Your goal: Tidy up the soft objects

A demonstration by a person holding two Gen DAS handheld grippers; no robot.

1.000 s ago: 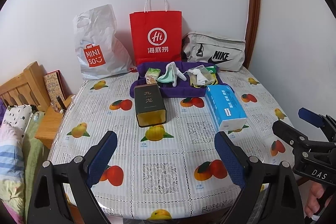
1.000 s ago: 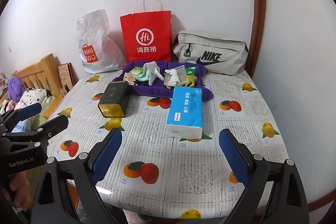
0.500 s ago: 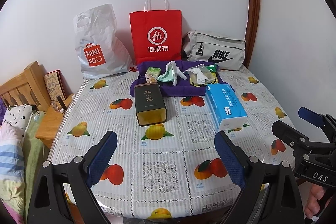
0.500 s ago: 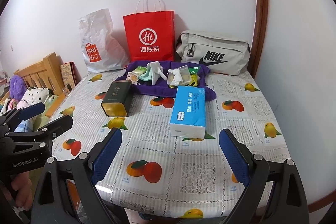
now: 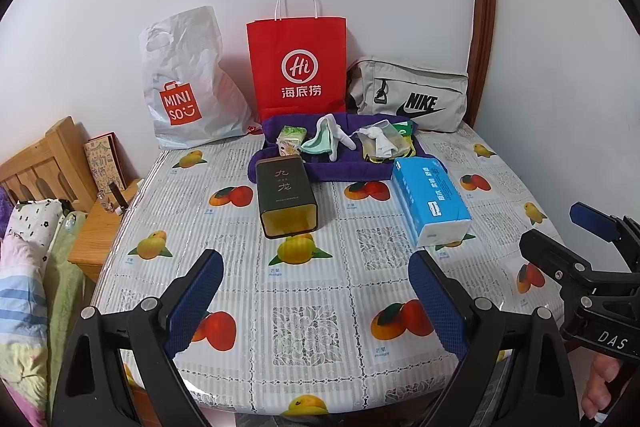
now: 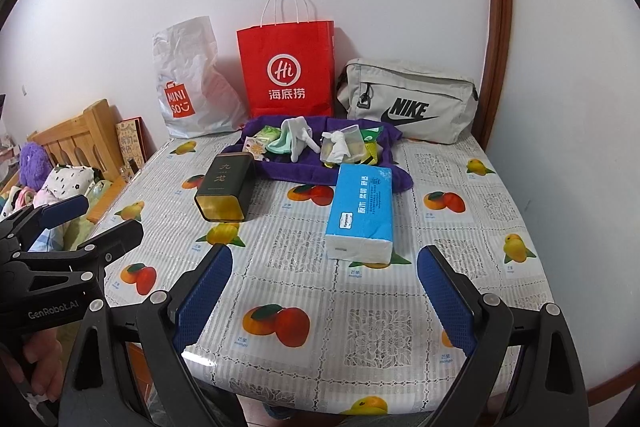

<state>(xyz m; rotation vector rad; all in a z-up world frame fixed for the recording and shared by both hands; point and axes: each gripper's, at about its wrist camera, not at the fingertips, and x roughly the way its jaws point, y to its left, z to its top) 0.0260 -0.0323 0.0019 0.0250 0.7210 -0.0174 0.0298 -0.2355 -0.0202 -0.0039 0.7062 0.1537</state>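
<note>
Left gripper (image 5: 314, 301) jaws spread wide, empty, hovering over the near table edge (image 5: 304, 403). Right gripper (image 6: 324, 297) same: wide, empty, beside it on the right. Blue tissue pack (image 6: 360, 209) lies flat just ahead of the right gripper, between its fingers in view; long axis runs away from the tool, white end facing it. From the left gripper the pack sits ahead-right. Dark tin (image 5: 286, 199) lies on its side ahead of the left gripper, base end toward it. Purple cloth (image 5: 340, 169) with socks (image 5: 338, 135) and small packets lies farther ahead, just behind tin and pack, in front of the red bag (image 5: 298, 67).
</note>
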